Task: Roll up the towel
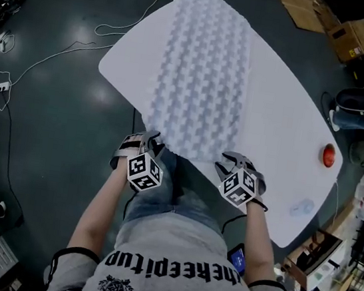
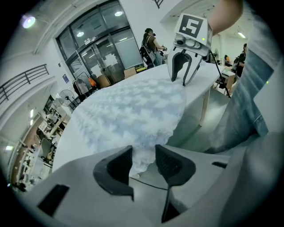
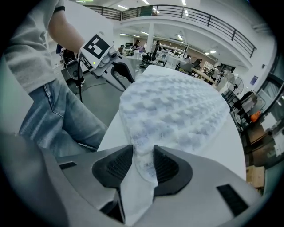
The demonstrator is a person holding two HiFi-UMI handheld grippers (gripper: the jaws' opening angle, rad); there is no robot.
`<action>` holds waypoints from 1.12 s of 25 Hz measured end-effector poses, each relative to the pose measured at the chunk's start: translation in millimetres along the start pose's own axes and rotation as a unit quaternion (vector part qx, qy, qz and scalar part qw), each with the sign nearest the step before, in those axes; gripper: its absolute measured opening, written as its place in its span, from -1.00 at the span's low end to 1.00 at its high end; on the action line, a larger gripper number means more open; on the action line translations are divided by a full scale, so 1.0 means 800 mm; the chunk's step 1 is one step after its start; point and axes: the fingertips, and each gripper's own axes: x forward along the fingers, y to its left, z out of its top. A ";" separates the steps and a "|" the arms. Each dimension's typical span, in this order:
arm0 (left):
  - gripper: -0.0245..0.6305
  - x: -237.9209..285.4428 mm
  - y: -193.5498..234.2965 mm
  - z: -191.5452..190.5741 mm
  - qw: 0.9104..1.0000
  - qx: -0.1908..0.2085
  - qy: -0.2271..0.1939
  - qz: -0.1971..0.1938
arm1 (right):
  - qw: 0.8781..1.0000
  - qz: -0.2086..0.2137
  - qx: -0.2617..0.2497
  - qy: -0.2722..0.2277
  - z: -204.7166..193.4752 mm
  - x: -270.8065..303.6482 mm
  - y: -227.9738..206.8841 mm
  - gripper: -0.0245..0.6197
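A white, bumpy towel [image 1: 201,77] is laid flat and unrolled along a white oval surface [image 1: 284,136], seen from above. Its long side runs from 12 o'clock, at the far rim, down to 6 o'clock, where its near edge lies at the rim closest to the person.

The left gripper [image 1: 148,140] is held at the towel's near corner at 7 o'clock and pointed steeply down. In the left gripper view its jaws are seen apart, with the tip of that corner lying between them and a gap showing on one side. The cloth is not clamped.

The right gripper [image 1: 232,161] is held at the near corner at 5 o'clock, also tilted down. In the right gripper view its jaws are seen apart, with the towel's corner and a white label between the pads. No squeeze on the cloth can be made out.

A small red round object [image 1: 329,155] is placed well apart from the towel, at 3 o'clock on the surface.
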 end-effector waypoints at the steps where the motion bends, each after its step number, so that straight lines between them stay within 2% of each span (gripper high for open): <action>1: -0.47 -0.001 0.004 0.000 1.000 0.002 0.003 0.013 | 1.000 0.002 0.001 0.000 -0.001 0.001 0.001 -0.47; 2: -0.71 -0.003 0.009 0.000 1.000 0.006 0.005 0.026 | 1.000 0.000 0.002 0.000 -0.002 0.001 0.001 -0.53; 3: -0.89 -0.004 0.012 0.000 0.999 0.012 0.007 0.034 | 1.000 -0.006 0.000 -0.001 -0.002 0.001 0.000 -0.69; 4: -0.90 -0.006 0.013 -0.001 0.999 0.018 0.008 0.035 | 1.000 -0.012 -0.002 -0.002 -0.003 0.001 -0.001 -0.84; 6: -0.91 -0.012 0.013 -0.001 0.999 0.026 0.004 0.032 | 1.000 -0.015 -0.001 -0.003 -0.003 -0.001 0.000 -0.86; 9: -0.90 -0.026 0.012 0.006 0.998 0.041 -0.023 0.050 | 1.000 -0.015 0.009 -0.012 0.001 -0.009 0.001 -0.87; 10: -0.82 -0.028 0.006 0.008 0.997 0.043 -0.031 0.048 | 1.000 -0.016 0.015 -0.017 0.004 -0.011 0.000 -0.86; 11: -0.50 -0.027 -0.003 0.008 0.998 0.044 -0.034 0.038 | 0.999 -0.016 0.021 -0.024 0.008 -0.014 -0.001 -0.87; 12: -0.35 -0.023 -0.015 0.007 0.998 0.043 -0.031 0.025 | 0.999 -0.016 0.029 -0.030 0.011 -0.016 -0.002 -0.86; 15: -0.20 -0.005 -0.035 0.003 0.999 0.042 -0.010 0.015 | 0.998 -0.017 0.041 -0.043 0.019 -0.024 -0.006 -0.87; 18: -0.18 0.008 -0.032 0.005 0.999 0.026 0.015 0.044 | 0.997 -0.019 0.045 -0.054 0.024 -0.034 -0.009 -0.87; 21: -0.30 0.010 -0.021 0.005 0.996 0.019 0.032 0.086 | 0.997 -0.022 0.049 -0.061 0.026 -0.038 -0.011 -0.87; 23: -0.77 0.008 -0.010 0.003 0.993 0.023 0.033 0.108 | 0.997 -0.023 0.049 -0.063 0.027 -0.039 -0.010 -0.87; 25: -0.83 0.003 -0.007 0.005 0.994 0.033 0.030 0.098 | 0.997 -0.024 0.047 -0.064 0.026 -0.040 -0.008 -0.87; 28: -0.85 -0.010 -0.010 0.012 0.997 0.049 0.013 0.058 | 0.997 -0.026 0.040 -0.060 0.022 -0.044 -0.006 -0.86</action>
